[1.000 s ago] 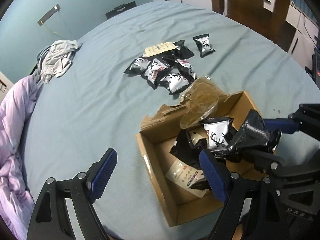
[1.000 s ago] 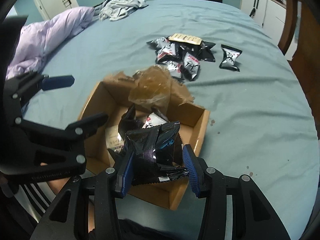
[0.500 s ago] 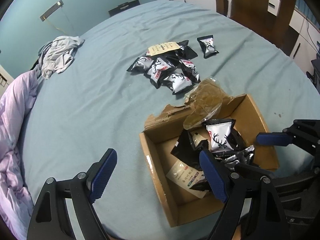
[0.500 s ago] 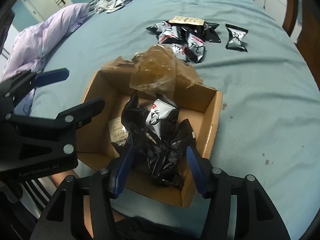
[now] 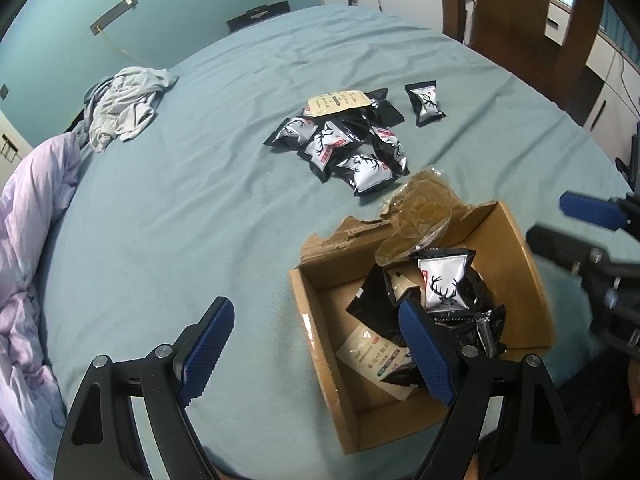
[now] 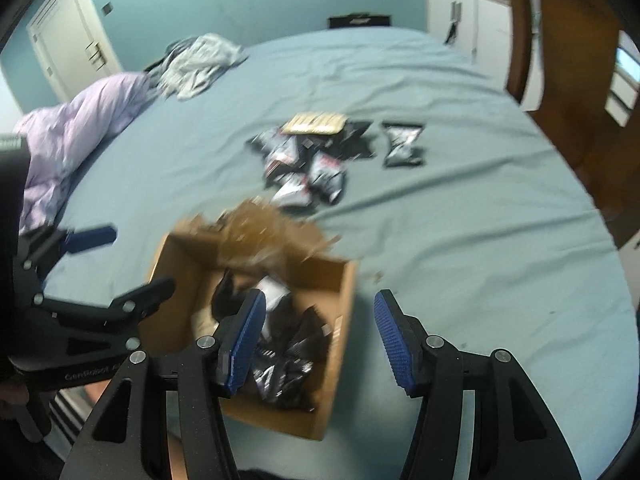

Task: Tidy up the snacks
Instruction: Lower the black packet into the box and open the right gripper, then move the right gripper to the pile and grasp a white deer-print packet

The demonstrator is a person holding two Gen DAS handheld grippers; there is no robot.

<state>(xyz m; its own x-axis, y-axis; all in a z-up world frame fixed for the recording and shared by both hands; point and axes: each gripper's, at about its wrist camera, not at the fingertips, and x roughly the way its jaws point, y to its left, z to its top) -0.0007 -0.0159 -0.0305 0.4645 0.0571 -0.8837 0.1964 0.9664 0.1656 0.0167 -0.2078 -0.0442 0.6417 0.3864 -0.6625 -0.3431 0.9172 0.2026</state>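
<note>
The cardboard box [image 5: 532,280] sits near the front edge of the blue-grey tablecloth [image 5: 200,208], its torn flap and a crumpled brown plastic wrapper [image 5: 424,216] at the far wall, and several black-and-silver snack packets [image 5: 444,284] lie heaped inside against its right half. The rest of the task's things, a loose pile of packets [image 5: 344,144] with a beige packet [image 5: 338,102] on top and one lone packet [image 5: 425,103] just to the right, lie well beyond the box toward the table's middle. The right gripper [image 6: 320,340] hangs over the box's right wall with its fingers spread wide and nothing between them; the left gripper [image 5: 316,352] hovers at the box's left side, likewise spread and empty. The step in hand looks like fetching the next packet. The lone packet is probably the easiest pick: approach from above, close across its narrow width at the puffed middle, and lift clear of the torn flap before dropping it into the box's emptier left half.
</note>
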